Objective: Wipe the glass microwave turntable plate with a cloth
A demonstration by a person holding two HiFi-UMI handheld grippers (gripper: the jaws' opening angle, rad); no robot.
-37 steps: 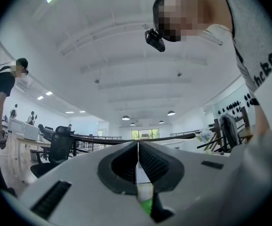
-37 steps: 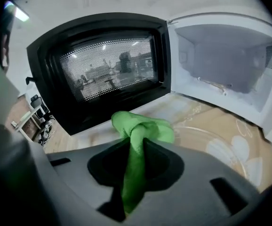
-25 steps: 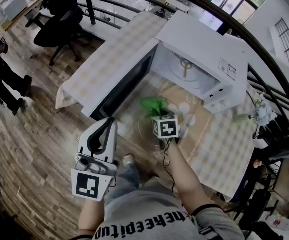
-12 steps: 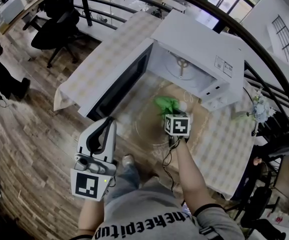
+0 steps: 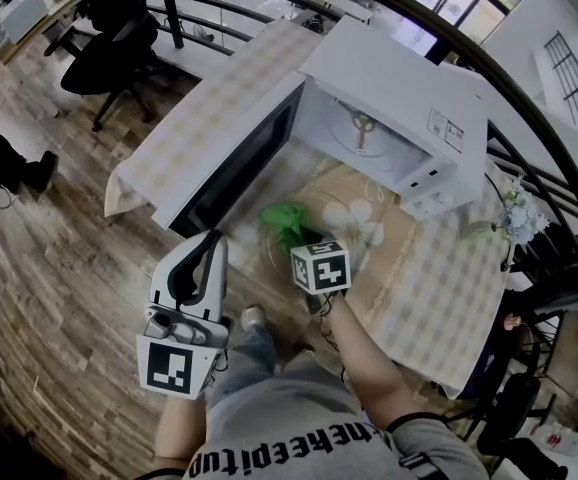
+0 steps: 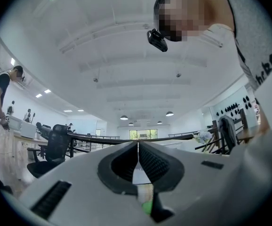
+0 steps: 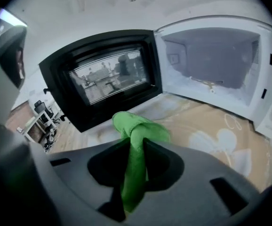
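Only from the head view: both grippers at once, with the left gripper (image 5: 212,243) off the table edge, over the wood floor, and the right gripper (image 5: 304,243) down at the glass plate (image 5: 349,223). Only from the left gripper view: jaws pressed together on nothing, pointing up at the ceiling. Only from the right gripper view: jaws squeezed tight on the green cloth (image 7: 140,126), a fat bunch of it poking out past the tips toward the black door (image 7: 103,79). Cloth on the plate's near-left part (plate edge very faint, hard to trace). Plate out on the tan flower mat (image 5: 389,243), just in front of the open microwave (image 5: 399,88). Inside the microwave, a round ring (image 5: 364,128) on the floor.
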